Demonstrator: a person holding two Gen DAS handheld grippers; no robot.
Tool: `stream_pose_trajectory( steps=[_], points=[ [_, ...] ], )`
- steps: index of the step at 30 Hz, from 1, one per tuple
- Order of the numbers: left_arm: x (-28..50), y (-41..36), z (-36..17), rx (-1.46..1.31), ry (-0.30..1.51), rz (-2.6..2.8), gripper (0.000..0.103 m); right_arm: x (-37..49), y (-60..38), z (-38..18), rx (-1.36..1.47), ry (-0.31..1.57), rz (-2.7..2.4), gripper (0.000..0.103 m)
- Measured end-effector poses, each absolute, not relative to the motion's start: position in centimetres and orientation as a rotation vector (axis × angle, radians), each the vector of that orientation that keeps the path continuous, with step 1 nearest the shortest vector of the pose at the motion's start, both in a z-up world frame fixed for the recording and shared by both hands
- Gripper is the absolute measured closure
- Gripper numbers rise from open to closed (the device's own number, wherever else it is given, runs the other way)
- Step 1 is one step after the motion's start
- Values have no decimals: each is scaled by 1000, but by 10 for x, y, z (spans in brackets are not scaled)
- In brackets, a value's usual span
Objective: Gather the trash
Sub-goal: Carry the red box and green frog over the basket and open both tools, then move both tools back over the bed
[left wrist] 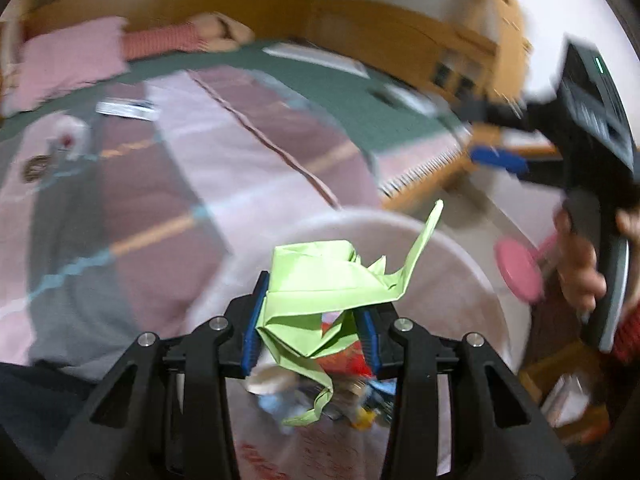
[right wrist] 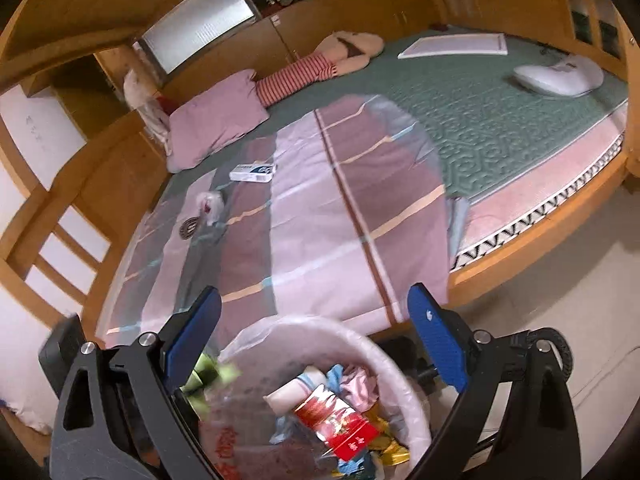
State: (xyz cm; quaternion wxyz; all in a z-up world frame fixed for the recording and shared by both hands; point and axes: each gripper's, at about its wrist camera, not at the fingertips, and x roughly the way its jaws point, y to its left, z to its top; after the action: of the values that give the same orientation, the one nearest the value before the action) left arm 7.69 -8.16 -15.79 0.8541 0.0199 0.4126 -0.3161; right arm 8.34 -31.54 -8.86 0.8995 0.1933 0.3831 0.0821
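The left gripper [left wrist: 310, 320] is clamped on a crumpled green paper [left wrist: 320, 280], carried directly above the lined trash bin [left wrist: 472, 264] so it can fall inside. The right gripper [right wrist: 316, 344], its jaws spread wide with nothing between them, hangs over the same bin, apparently having nothing more to drop. Beyond the bin, on the striped bedspread [right wrist: 320, 200], what looks like a small box [right wrist: 253, 171] and a crumpled wrapper [right wrist: 210, 202] lie uncollected, though blur makes both uncertain.

L gripper [left wrist: 310, 320] | fingers [left wrist: 253, 334] clamp green paper [left wrist: 320, 280] | over bin [left wrist: 460, 264]
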Motion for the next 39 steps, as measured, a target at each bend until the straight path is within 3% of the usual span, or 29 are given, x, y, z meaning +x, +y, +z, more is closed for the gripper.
stream_pose_trajectory(
  steps=[4, 6, 9, 11, 22, 32, 39],
  points=[
    [62, -106, -172, 133, 892, -760, 58, 86, -315, -96, 420, 807, 180, 11],
    [56, -113, -174, 171, 885, -775, 47, 85, -314, -99, 434, 815, 185, 11],
    [51, -114, -172, 186, 855, -766, 21, 88, -310, -103, 439, 825, 193, 11],
    [55, -108, -170, 156, 843, -737, 15, 88, -309, -104, 438, 828, 194, 11],
    [89, -53, -152, -42, 796, -517, 10, 94, -302, -108, 431, 835, 179, 11],
    [188, 46, -145, -93, 773, 31, 6, 145, -249, -104, 325, 868, 233, 11],
    [231, 138, -171, -408, 855, 355, 6, 220, -187, -103, 259, 893, 309, 11]
  ],
)
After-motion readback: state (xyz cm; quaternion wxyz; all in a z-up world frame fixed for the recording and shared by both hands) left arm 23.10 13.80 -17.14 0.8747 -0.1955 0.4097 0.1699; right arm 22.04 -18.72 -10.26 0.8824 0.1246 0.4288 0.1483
